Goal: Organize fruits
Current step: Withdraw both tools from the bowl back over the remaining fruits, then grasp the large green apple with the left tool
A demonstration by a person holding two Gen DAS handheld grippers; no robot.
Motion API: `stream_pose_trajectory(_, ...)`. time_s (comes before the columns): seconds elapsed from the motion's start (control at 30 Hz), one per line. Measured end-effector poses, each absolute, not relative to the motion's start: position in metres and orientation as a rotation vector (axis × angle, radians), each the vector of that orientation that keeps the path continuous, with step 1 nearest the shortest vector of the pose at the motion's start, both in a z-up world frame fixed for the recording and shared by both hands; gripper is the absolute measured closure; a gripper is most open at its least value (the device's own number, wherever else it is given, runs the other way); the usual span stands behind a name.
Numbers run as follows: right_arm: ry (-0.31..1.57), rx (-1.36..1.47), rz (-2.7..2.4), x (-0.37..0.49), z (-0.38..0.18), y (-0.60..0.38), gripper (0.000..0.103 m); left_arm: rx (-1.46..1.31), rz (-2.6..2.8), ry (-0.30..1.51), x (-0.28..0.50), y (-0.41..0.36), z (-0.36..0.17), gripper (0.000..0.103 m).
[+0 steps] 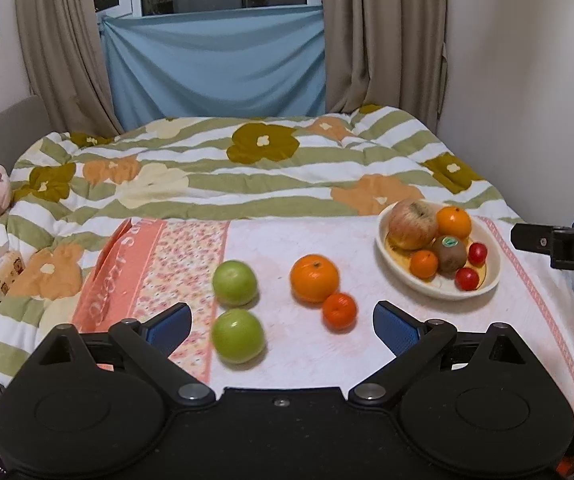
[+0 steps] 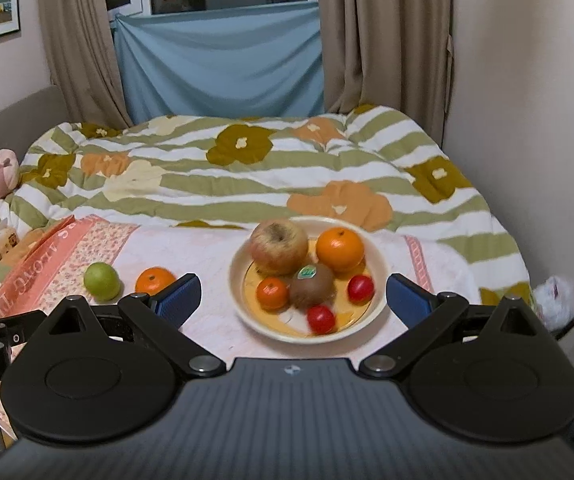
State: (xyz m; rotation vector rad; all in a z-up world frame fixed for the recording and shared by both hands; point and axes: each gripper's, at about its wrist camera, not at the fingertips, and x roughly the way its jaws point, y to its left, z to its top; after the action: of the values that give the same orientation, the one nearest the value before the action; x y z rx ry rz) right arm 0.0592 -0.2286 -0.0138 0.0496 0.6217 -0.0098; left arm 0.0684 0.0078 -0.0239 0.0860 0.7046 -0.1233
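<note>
Closest to the left camera are the left tongs (image 1: pixel 281 326), spread wide with nothing between the blue pads. Just past them, on a pink and white towel (image 1: pixel 367 360) laid over the bed, four fruits lie loose. From left to right there is a near green apple (image 1: pixel 238 335), a far green apple (image 1: pixel 234 283) right behind it, a big orange (image 1: pixel 314 278), and a small tangerine (image 1: pixel 339 311) touching the big orange. Far to the right sits a cream bowl (image 1: pixel 491 276) full of fruit. At the right edge a black bit of the right tongs (image 1: pixel 559 242) pokes in.

The right camera looks straight at the bowl (image 2: pixel 379 304). The right tongs (image 2: pixel 293 296) are spread wide too and grip nothing; the bowl sits between the pads. Inside the bowl, from left to right, are a small tangerine (image 2: pixel 273 293), a big reddish apple (image 2: pixel 279 246), a brown kiwi (image 2: pixel 311 285) with a green sticker, a red tomato (image 2: pixel 321 319), an orange (image 2: pixel 339 249) and another red tomato (image 2: pixel 360 289).

This camera shows only one green apple (image 2: pixel 101 281) and the big orange (image 2: pixel 154 280) on the towel at the left. The other green apple and the loose tangerine show only in the left camera. A white crumpled bag (image 2: pixel 553 300) at the right shows only here. Both cameras show the flowered quilt (image 2: pixel 247 176) behind.
</note>
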Motion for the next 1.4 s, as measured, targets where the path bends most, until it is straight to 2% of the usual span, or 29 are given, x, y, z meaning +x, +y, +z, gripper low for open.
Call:
stream_pose_trajectory(0.53, 0.698, 0.121, -0.05, 0.072, -0.093, -0.14, 0.0, 0.183, -0.297, 0.752, 0.11, 0.071, -0.096, 0.005)
stream_pose_trajectory(0.83, 0.715, 0.111, -0.071, 0.093, -0.13, -0.113, 0.0, 0.171, -0.397, 0.8, 0.145, 0.077, -0.127, 0.016)
stream_pose_trajectory(0.93, 0.721, 0.114, -0.07, 0.101, -0.136, -0.11, 0.0, 0.174, -0.415, 0.808, 0.153, 0.074, -0.134, 0.023)
stream_pose_trajectory(1.1, 0.723, 0.126, -0.055, 0.108, -0.142, -0.106, 0.0, 0.142, -0.443, 0.828, 0.16, 0.073, -0.142, 0.041)
stream_pose_trajectory(1.23, 0.725, 0.121, -0.043, 0.114, -0.146, -0.103, 0.0, 0.118, -0.451, 0.822, 0.161, 0.074, -0.144, 0.044)
stream_pose_trajectory(1.3, 0.735, 0.125, -0.033, 0.119, -0.148, -0.102, 0.006, 0.106, -0.459, 0.816, 0.161, 0.077, -0.145, 0.044)
stream_pose_trajectory(1.4, 0.742, 0.139, -0.028, 0.123, -0.152, -0.102, 0.008, 0.098, -0.462, 0.813, 0.16, 0.079, -0.145, 0.044)
